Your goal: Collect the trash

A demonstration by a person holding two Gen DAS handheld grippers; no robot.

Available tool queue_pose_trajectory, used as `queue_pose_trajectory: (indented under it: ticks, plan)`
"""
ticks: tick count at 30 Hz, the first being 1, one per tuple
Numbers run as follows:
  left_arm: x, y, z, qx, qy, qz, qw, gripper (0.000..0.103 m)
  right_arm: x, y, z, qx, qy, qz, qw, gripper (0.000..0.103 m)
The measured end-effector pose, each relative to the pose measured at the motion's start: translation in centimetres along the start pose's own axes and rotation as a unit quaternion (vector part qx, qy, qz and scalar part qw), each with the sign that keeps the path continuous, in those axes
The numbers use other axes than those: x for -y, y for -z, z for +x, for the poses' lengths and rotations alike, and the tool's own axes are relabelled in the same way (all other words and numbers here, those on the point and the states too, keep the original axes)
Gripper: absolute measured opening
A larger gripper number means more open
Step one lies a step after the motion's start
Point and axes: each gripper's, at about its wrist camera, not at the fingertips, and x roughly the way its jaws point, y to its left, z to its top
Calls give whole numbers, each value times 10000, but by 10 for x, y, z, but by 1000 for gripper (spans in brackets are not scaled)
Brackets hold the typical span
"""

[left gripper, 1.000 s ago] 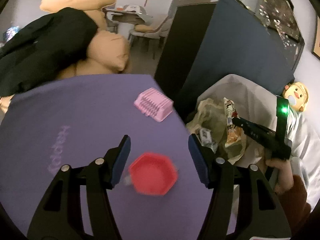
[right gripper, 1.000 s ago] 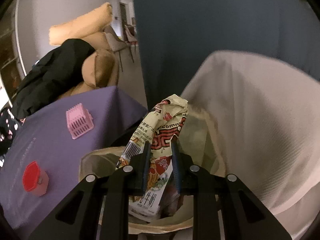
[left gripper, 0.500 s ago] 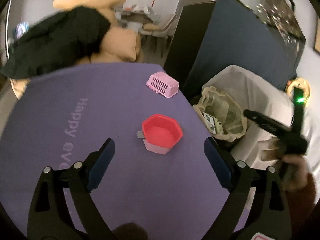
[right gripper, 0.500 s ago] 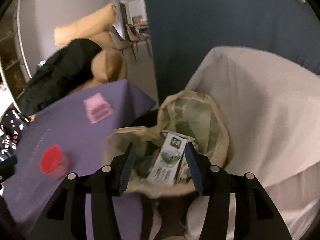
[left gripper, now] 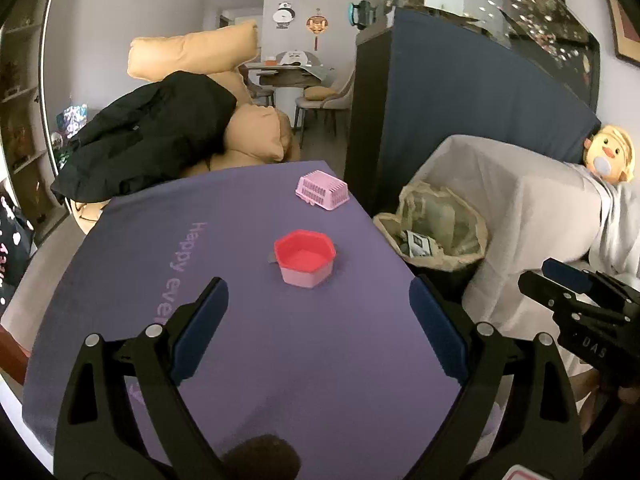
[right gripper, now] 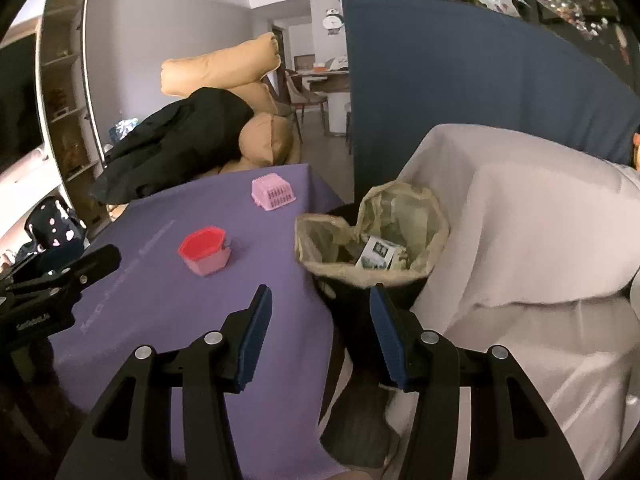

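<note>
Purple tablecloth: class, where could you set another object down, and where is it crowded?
Bare cloth lies between the red hexagonal cup and the left gripper, and left of the cup around the printed lettering. The far right corner holds the pink basket; the trash bag crowds the right edge.

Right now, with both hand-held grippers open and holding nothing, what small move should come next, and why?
Probably bring the left hand-held gripper forward toward the red hexagonal cup. It stands alone ahead of the open fingers on the purple cloth, while a carton already lies in the trash bag.
</note>
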Motion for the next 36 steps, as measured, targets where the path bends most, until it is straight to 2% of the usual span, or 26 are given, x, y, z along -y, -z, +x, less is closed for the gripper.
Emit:
queue_pose_trajectory:
  ticks: [3,8,11,21,36]
  plan:
    - [6,1,-8,65,-55,101,9999,87,-2,9,-12,147,126,-97,9998,48]
    - [20,4,-16,96,-97,263,9996,87,2,19,-31,303,18,0,9995,48]
    - [27,4,-18,100,-105,337,9993,87,4,22,-35,343,136,-37,9993,48]
    - [36,4,-16,77,-147,418,9990,87,18,30,-31,298,152,112,9994,48]
    - [35,5,-15,52,-193,429,9989,87,17,29,-29,297,157,94,9994,48]
